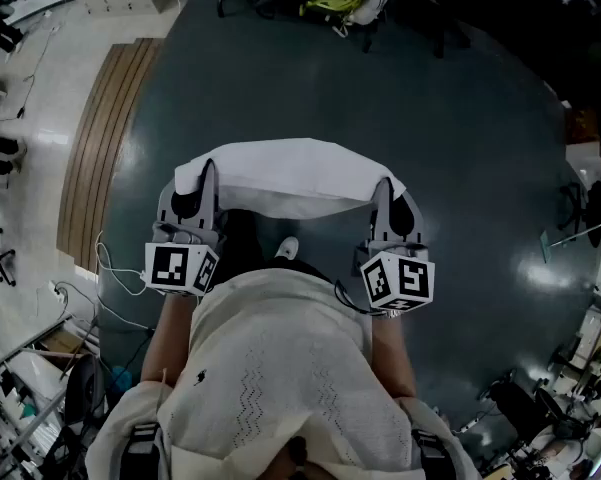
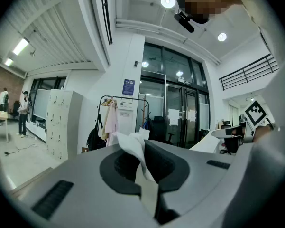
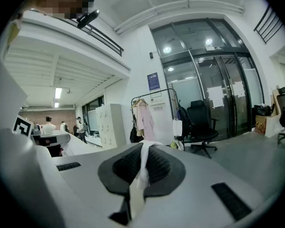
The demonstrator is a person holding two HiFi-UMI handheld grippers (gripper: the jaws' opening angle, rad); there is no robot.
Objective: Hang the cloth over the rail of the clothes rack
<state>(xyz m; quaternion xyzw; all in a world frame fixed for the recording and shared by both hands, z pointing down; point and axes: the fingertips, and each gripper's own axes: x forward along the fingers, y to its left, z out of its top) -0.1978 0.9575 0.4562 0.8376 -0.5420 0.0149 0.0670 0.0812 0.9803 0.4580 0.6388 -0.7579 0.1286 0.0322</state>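
The left gripper [image 1: 206, 180] is clamped nearly closed on the left end of the white cloth [image 1: 292, 176], with a fold pinched between its jaws. The right gripper [image 1: 385, 196] pinches the right end the same way. The cloth spans between them above the dark floor [image 1: 460, 148], sagging slightly. It looks light, soft and limp, so holding both ends should keep it spread. The clothes rack [image 2: 124, 98] stands well apart, with garments on its rail. A blue wall sign [image 2: 128, 87] is too small to read.
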